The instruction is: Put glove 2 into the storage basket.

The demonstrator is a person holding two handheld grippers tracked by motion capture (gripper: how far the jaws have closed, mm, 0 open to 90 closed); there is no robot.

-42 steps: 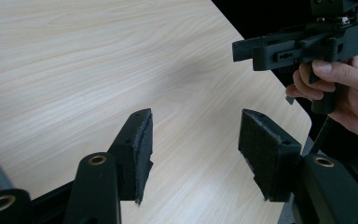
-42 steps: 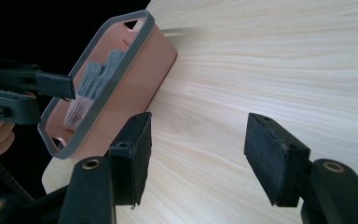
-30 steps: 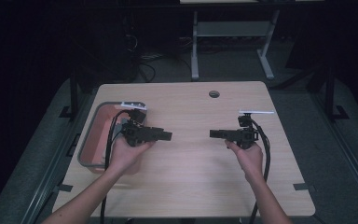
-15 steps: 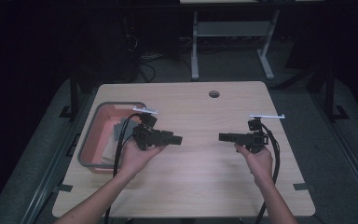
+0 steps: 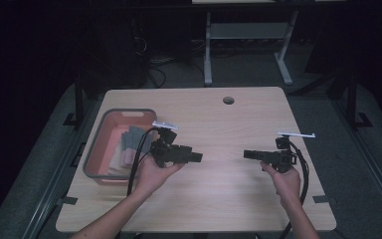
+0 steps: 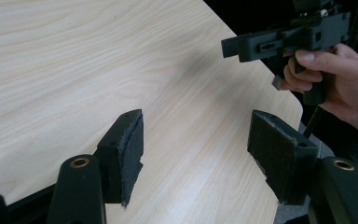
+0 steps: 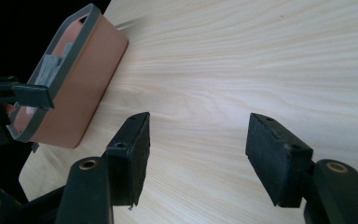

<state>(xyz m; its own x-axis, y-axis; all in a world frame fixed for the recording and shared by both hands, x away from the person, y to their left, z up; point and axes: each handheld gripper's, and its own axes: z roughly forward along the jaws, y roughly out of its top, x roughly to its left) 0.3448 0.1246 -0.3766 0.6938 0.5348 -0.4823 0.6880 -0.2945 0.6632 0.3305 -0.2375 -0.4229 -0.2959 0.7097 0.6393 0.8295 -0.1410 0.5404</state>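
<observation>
A: What takes up most of the scene?

B: A pale wood-grain surface [image 5: 219, 199] with rounded corners and a small round hole [image 5: 228, 100] near its far edge. No writing or label can be read on it.

A: And the next largest thing?

B: A bin [image 5: 97, 160] with salmon walls and a grey rim sits at the left edge of the surface. Folded cloths [image 5: 129, 144], grey and pinkish, lie inside it. In the right gripper view the bin [image 7: 86, 88] stands to the upper left with a grey cloth showing over its rim. It carries no legible brand or lettering.

A: Where are the two grippers?

B: The left tongs [image 5: 195, 157] are held above the surface just right of the bin, pointing toward the middle. The right tongs [image 5: 248, 154] are held above the right half, pointing back at the left ones, with bare wood between the two.

A: How do the jaws stand?

B: The left tongs [image 6: 196, 140] have just been opening; their jaws stand wide apart with nothing between them but bare wood below. The right tongs [image 7: 198, 140] are equally wide apart and empty.

A: Any marks on the grippers?

B: None that can be read.
</observation>
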